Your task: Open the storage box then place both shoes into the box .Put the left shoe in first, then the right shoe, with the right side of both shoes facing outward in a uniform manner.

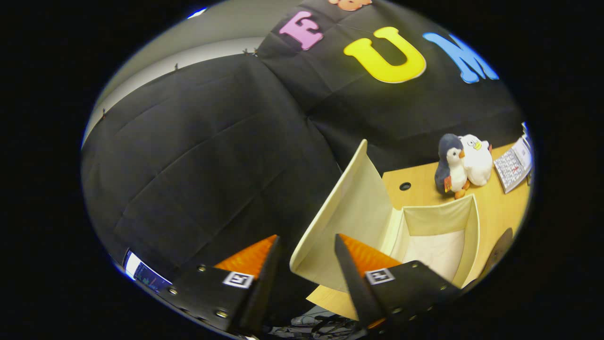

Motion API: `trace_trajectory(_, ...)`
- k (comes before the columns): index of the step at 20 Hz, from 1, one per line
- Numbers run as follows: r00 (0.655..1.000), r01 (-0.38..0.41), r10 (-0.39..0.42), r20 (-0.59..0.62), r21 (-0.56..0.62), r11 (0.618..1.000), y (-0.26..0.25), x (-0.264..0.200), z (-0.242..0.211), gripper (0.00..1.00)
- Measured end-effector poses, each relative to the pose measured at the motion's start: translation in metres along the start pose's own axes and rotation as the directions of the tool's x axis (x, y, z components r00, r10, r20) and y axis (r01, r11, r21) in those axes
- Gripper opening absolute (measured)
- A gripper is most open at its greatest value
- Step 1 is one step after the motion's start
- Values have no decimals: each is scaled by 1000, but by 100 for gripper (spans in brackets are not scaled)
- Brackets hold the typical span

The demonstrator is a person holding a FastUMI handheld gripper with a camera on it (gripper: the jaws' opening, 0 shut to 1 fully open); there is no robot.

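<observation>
1. The gripper (306,264) is being held with its fingers spread apart; nothing is being pinched between them.
2. The storage box (439,226) is being seen open on the wooden table (495,208), just ahead of the right finger and to the right of the gap.
3. Its lid (349,212) is being held raised, tilted up toward the left; the lid's near corner is lying between the two fingers, whether touching them cannot be told.
4. The box interior is being seen pale and bare.
5. Two plush penguins (460,163) are being seen just beyond the box; a calculator (514,165) is lying to their right.
</observation>
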State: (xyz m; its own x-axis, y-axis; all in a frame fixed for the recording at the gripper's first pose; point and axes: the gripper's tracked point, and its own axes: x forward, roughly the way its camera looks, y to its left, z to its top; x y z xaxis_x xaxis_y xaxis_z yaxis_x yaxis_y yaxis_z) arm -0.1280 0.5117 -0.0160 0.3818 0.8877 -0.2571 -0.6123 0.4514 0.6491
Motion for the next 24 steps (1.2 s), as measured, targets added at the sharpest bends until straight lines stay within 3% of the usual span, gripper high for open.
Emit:
trace_trajectory(2, 1000, 18, -15, 22, -110, 994, 0, -11, 6, 98)
trace_trajectory(6, 997, 55, -45, 63, -160, 986, -20, -33, 13, 97)
trace_trajectory(12, 979, 182, -165, 121, -146, 972, -84, -84, 34, 97)
trace_trajectory(18, 914, 378, -337, 226, -172, 910, -161, -153, 63, 97)
trace_trajectory(24, 847, 505, -457, 270, -142, 851, -231, -215, 69, 97)
